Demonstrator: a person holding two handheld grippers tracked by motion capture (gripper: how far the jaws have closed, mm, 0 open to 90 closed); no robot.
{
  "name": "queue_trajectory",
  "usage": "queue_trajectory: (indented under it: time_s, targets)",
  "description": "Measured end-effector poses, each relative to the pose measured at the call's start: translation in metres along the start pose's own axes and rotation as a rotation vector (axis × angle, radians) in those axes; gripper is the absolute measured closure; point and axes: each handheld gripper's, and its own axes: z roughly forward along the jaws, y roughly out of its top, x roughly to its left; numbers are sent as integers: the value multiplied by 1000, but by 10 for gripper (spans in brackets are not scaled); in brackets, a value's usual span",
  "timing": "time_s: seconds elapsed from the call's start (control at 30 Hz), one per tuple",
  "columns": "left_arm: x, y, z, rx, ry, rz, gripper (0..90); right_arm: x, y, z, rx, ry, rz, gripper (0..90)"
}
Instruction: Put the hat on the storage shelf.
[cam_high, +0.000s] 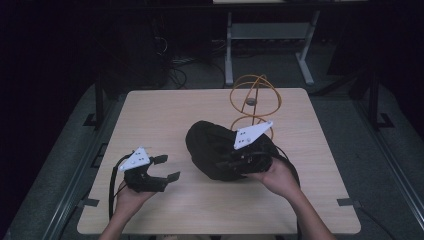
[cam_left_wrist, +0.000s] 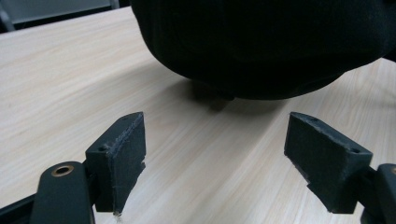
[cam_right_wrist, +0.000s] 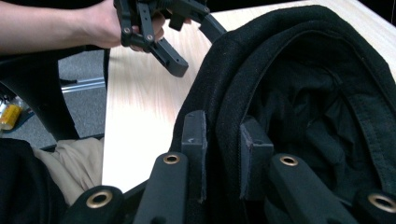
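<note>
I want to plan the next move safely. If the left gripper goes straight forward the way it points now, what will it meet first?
Most likely the black hat. The left gripper is open, and only bare table lies between it and the hat's lower edge. The exact gap is hard to judge.

Showing pale, matt wood grain on the tabletop (cam_high: 165, 110); looking soft, matt and woven, a black cloth hat (cam_right_wrist: 280, 79); gleaming glossy orange, a wire stand (cam_high: 256, 95); appearing matt plastic, gripper pads (cam_left_wrist: 123, 154).
</note>
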Motion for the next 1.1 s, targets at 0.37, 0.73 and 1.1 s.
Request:
queue_trajectory:
  time_s: [0.37,0.73,1.1]
  targets:
    - [-3,27,15,-20,-24,36,194,2,3,-14,-17,15,-20,757]
    - [-1,45,34,-33,-65,72,182,11,11,-28,-36,31,-48,757]
    - [8,56,43,-64,-157,113,255,16,17,-29,-39,95,-85,758]
